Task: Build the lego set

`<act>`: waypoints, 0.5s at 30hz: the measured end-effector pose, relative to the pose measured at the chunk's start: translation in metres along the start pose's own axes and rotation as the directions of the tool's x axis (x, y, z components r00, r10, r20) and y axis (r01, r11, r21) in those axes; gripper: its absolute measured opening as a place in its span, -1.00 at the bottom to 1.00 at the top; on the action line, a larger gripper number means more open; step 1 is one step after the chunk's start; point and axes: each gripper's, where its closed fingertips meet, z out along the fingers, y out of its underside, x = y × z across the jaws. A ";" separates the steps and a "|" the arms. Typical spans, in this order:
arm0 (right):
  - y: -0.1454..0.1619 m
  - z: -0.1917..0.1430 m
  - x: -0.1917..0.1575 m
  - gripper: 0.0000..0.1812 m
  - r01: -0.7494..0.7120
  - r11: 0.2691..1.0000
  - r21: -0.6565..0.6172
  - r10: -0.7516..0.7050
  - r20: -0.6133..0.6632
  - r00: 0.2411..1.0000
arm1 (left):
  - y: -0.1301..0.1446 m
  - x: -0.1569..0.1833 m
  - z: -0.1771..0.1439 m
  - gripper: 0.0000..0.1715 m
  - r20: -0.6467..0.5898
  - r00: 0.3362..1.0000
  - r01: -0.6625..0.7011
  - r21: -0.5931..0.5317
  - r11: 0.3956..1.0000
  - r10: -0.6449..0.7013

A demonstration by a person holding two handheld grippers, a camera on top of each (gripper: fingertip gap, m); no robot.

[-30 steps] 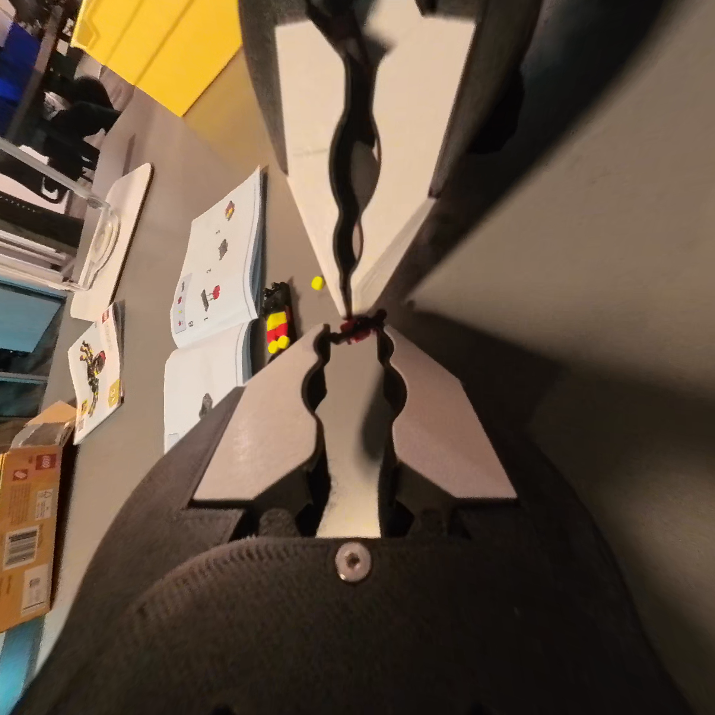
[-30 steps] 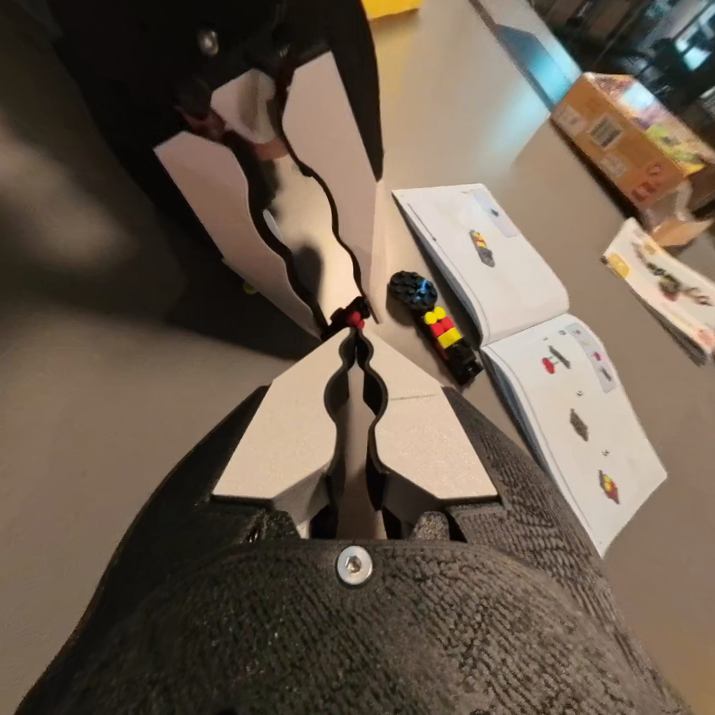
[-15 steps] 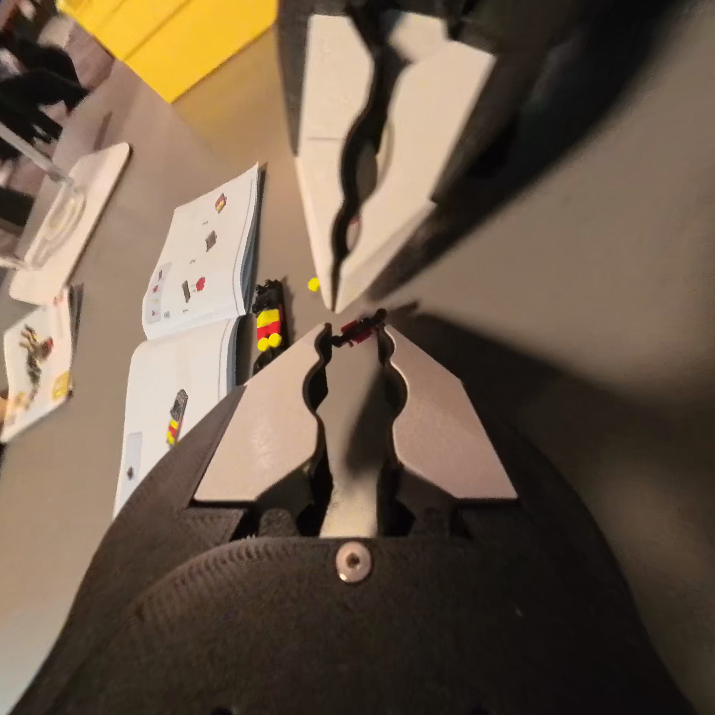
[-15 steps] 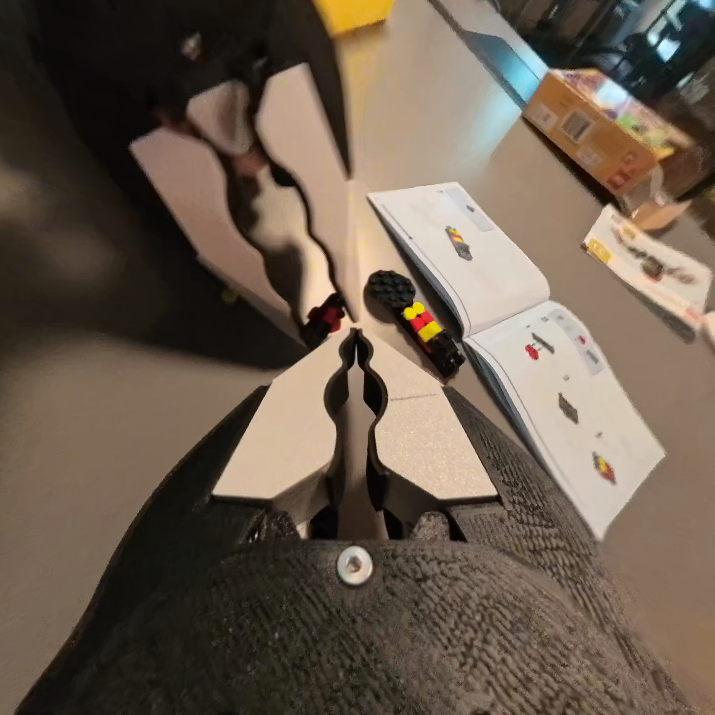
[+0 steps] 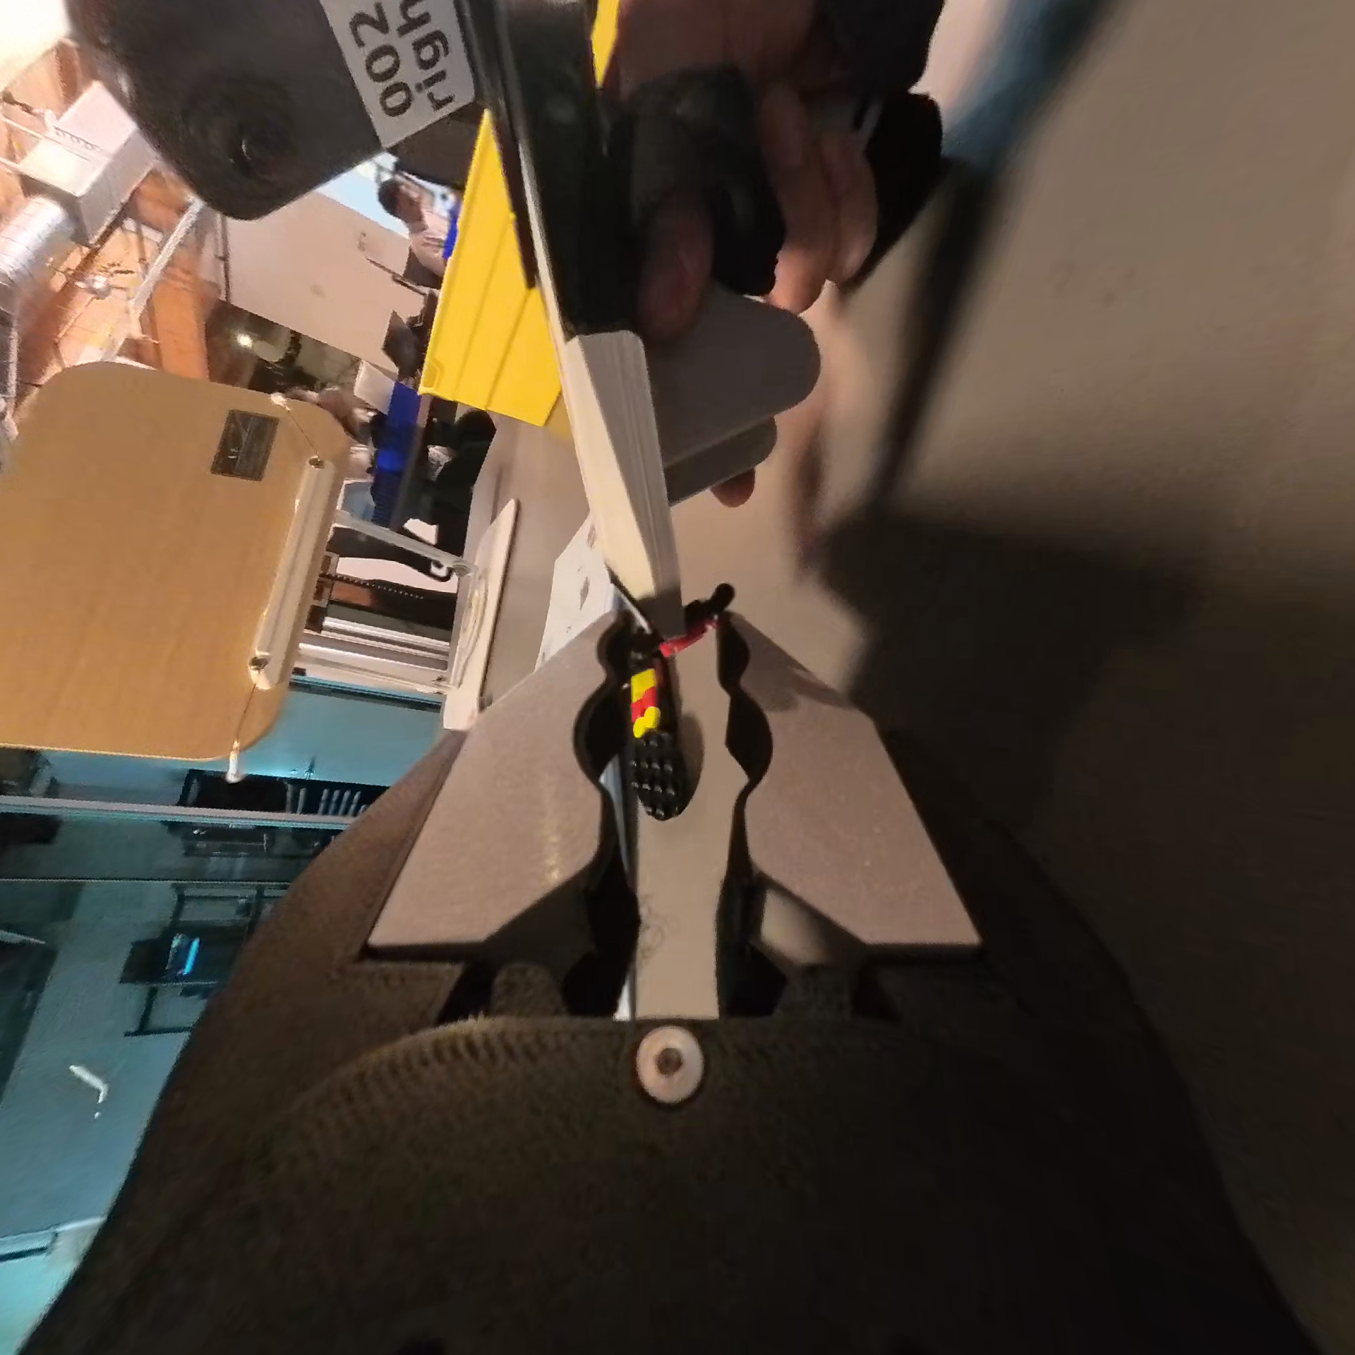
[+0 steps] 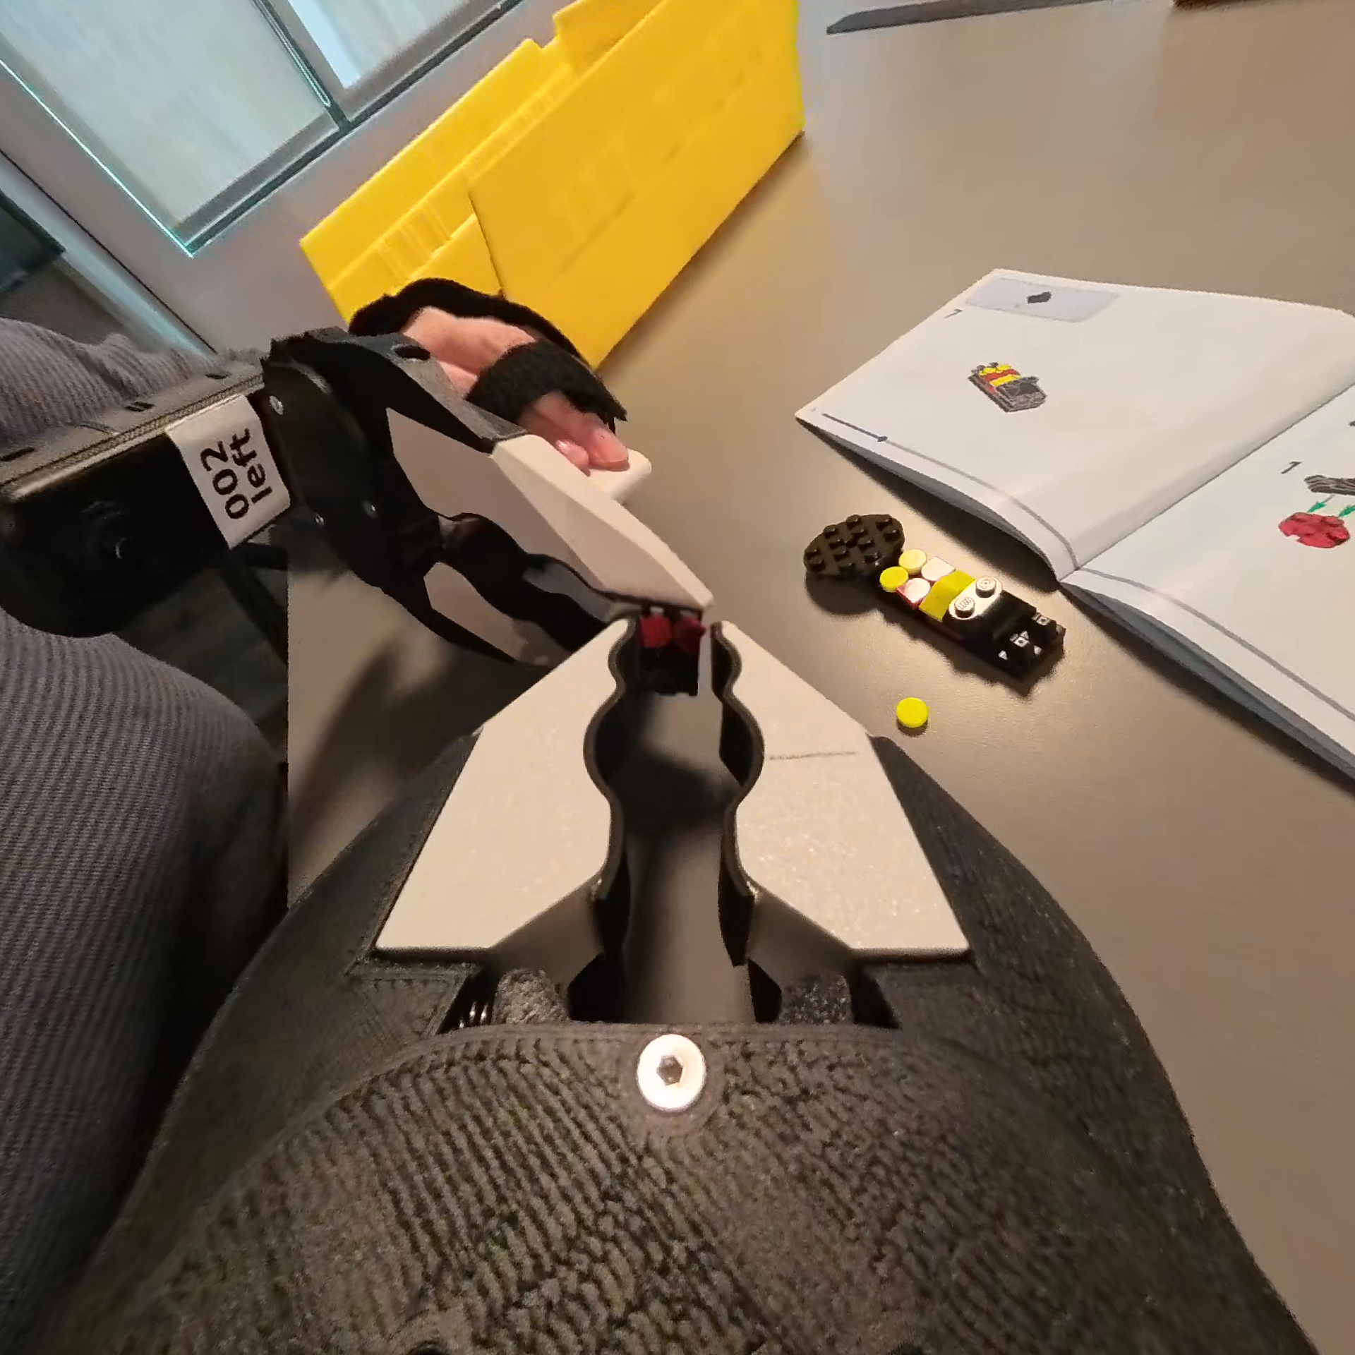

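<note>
A small red and black lego piece is held in the air between the tips of my left gripper, which is shut on it. My right gripper meets it head-on, its tips closed on either side of the same piece. In the right wrist view the left gripper comes in from the left. In the left wrist view the right gripper comes down from above. A black, yellow and red lego assembly lies on the table, and also shows below the left jaws.
A loose yellow round tile lies in front of the assembly. An open instruction booklet lies to its right. A flat yellow folded box lies at the back. A person's clothed body is at the left edge. Left and right tips are no more than a few centimetres apart.
Both grippers have risen and turned. The right gripper, shut and beside the piece before, has opened a little and now has its tips around the piece that the left gripper holds.
</note>
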 end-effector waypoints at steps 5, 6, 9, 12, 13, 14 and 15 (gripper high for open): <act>0.000 0.000 -0.002 -0.84 0.060 0.998 -0.001 -0.060 -0.024 0.998 | -0.001 -0.003 -0.001 -0.73 0.011 0.999 0.031 0.010 0.999 -0.031; -0.002 -0.002 -0.001 -0.84 0.083 0.996 0.010 -0.083 -0.035 0.996 | -0.002 -0.005 -0.001 -0.73 0.003 0.997 0.073 0.018 0.997 -0.073; -0.007 -0.008 0.004 -0.85 0.231 0.973 0.018 -0.228 -0.119 0.966 | 0.000 -0.011 -0.002 -0.76 -0.039 0.970 0.241 0.027 0.970 -0.240; -0.007 -0.015 0.016 -0.85 0.416 0.908 -0.049 -0.414 -0.253 0.874 | 0.007 -0.008 -0.003 -0.62 -0.172 0.872 0.466 0.004 0.885 -0.458; -0.007 -0.015 0.017 -0.85 0.458 0.887 -0.062 -0.457 -0.275 0.846 | 0.006 -0.009 -0.003 -0.62 -0.220 0.804 0.567 -0.002 0.824 -0.553; -0.007 -0.014 0.017 -0.85 0.500 0.863 -0.076 -0.499 -0.290 0.817 | 0.004 -0.011 -0.004 -0.61 -0.265 0.721 0.662 -0.011 0.750 -0.640; -0.007 -0.014 0.016 -0.85 0.543 0.835 -0.091 -0.542 -0.303 0.784 | 0.002 -0.015 -0.005 -0.60 -0.304 0.637 0.739 -0.021 0.674 -0.708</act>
